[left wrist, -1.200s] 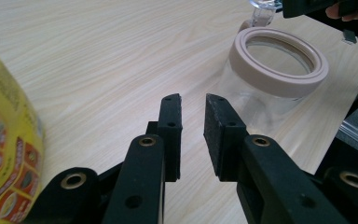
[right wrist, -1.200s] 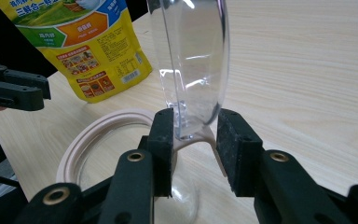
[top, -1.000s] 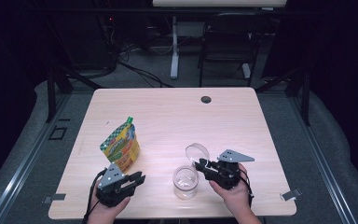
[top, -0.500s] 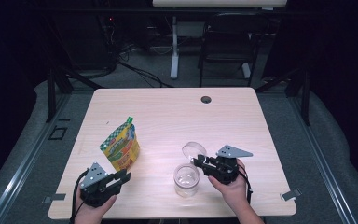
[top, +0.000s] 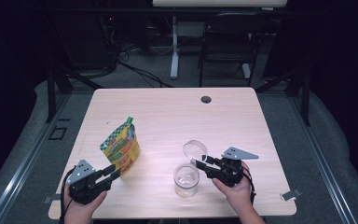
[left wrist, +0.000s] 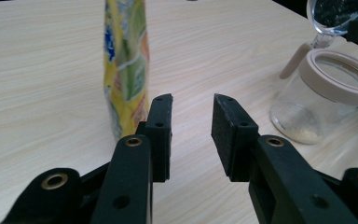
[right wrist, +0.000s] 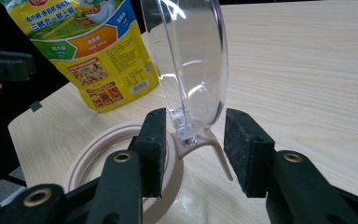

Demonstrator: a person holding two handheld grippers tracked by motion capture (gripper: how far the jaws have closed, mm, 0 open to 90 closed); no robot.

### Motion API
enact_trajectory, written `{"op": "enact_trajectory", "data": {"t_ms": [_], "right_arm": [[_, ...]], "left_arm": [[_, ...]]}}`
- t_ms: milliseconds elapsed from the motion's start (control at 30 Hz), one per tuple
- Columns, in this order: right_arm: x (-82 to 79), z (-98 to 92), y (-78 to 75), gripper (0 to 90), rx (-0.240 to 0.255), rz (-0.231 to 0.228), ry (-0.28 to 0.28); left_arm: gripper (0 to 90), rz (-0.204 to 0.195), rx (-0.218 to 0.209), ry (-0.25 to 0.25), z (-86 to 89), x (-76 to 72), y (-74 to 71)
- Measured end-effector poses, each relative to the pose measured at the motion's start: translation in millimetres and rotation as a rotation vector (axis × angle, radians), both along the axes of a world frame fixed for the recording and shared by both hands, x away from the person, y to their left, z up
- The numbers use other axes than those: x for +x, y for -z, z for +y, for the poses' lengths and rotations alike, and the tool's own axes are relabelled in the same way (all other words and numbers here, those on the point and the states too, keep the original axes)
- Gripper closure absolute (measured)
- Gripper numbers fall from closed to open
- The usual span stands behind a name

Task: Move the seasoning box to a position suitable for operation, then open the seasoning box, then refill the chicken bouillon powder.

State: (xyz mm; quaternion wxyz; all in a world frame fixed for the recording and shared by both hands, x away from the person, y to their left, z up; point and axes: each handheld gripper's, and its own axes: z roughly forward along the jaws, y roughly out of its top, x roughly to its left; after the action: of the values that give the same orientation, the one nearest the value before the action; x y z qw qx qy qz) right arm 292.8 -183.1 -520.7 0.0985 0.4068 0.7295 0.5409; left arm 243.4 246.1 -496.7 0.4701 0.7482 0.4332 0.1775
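Note:
A yellow snack pouch (top: 120, 148) stands upright on the wooden table (top: 177, 116), front left. A clear jar (top: 186, 179) with a beige rim (right wrist: 98, 149) stands near the front edge, its hinged clear lid (top: 195, 150) flipped up. My right gripper (top: 199, 161) is at the lid's base; its jaws have just been opening. The lid (right wrist: 191, 60) stands between the pads (right wrist: 242, 149) without being pressed. My left gripper (top: 114, 172) is beside the pouch (left wrist: 126, 65). Its jaws (left wrist: 193, 100) have just been opening and hold nothing. The jar (left wrist: 326, 93) is off to their right.
A dark cable hole (top: 206, 99) sits in the table's far middle. A hand holds each gripper at the front edge. A chair (top: 228, 42) and a desk leg (top: 174, 51) stand on the floor beyond the table.
My left gripper has moved left, away from the jar, to the pouch's front side. My right gripper stayed by the upright lid, jaws now wider.

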Motion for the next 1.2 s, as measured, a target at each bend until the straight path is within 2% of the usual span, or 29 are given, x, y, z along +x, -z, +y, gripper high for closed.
{"op": "enact_trajectory", "data": {"t_ms": [167, 467, 633, 1000, 1200], "right_arm": [[-3.4, -4.0, 0.8, 57.4, 0.003, -0.004, 0.006], [-11.0, -11.0, 0.1, 57.0, 0.006, -0.007, 0.021], [-13.2, -14.9, 0.3, 57.0, 0.011, -0.004, 0.028], [-17.7, -18.1, 2.2, 56.6, -0.010, -0.002, 0.040], [-20.5, -19.6, 2.8, 56.5, -0.010, -0.003, 0.052]], "left_arm": [[65.6, -0.014, -0.029, -0.029, 8.3, 2.2, -3.8], [63.3, -0.019, -0.032, -0.075, 13.5, 7.6, -7.4], [57.8, -0.018, -0.036, -0.118, 14.3, 13.7, -5.5], [57.1, -0.004, -0.056, -0.130, 13.3, 34.1, -4.2], [57.2, -0.003, -0.060, -0.120, 11.0, 44.0, -4.0]]}}
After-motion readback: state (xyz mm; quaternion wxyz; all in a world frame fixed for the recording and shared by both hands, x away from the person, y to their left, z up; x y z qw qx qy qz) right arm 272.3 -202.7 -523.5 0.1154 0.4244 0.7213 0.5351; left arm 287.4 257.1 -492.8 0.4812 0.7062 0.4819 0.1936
